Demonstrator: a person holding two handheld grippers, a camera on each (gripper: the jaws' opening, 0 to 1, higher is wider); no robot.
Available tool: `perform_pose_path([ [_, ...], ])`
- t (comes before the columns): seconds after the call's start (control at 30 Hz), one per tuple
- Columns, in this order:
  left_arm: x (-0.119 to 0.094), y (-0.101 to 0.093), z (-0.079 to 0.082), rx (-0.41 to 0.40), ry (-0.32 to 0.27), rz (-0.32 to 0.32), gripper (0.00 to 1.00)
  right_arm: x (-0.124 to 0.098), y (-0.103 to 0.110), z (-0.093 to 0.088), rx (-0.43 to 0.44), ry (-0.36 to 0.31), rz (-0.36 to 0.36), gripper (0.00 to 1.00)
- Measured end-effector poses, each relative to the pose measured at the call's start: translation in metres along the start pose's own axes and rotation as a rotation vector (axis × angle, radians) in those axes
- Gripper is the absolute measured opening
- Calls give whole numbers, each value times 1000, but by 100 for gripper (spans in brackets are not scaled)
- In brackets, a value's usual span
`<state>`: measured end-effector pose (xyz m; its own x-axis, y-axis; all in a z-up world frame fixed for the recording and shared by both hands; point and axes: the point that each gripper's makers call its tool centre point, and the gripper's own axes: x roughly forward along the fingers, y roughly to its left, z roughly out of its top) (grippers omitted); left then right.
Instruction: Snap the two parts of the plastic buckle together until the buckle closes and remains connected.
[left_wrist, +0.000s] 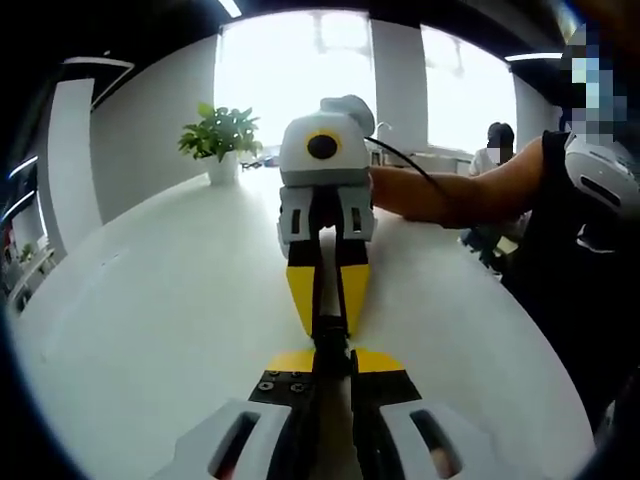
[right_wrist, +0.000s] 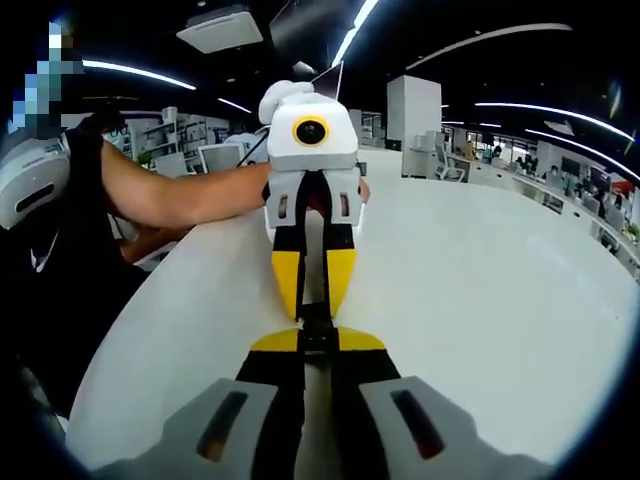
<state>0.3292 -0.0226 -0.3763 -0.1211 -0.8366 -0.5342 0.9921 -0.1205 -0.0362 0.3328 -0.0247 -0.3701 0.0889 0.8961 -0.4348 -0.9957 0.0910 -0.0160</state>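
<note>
A small black plastic buckle (left_wrist: 331, 336) hangs just above the white table (left_wrist: 150, 300), pinched from both ends. In the left gripper view my left gripper (left_wrist: 331, 358) rises from the bottom, its yellow tips shut on the buckle's near end. My right gripper (left_wrist: 328, 318) comes in from the far side, nose to nose with it, shut on the far end. The right gripper view mirrors this: my right gripper (right_wrist: 305, 345) is shut on the buckle (right_wrist: 316, 322), and my left gripper (right_wrist: 313, 303) faces it. The jaws hide the joint, so I cannot tell whether the two parts are latched.
A potted plant (left_wrist: 220, 140) stands at the table's far end, before a bright window. A person's forearm (right_wrist: 180, 195) reaches over the table edge behind the left gripper. Office desks (right_wrist: 560, 175) lie beyond the table (right_wrist: 480, 290).
</note>
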Motion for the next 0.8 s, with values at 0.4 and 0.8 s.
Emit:
perform_pose_path([
  [0.4,-1,-1,-1,-20,-14,-5,7,-2,0,-1,17,0,-15,10],
  [0.8,0,-2,1,-24,-20,-9,8,-11,1,-1,29,-2,-25,25],
])
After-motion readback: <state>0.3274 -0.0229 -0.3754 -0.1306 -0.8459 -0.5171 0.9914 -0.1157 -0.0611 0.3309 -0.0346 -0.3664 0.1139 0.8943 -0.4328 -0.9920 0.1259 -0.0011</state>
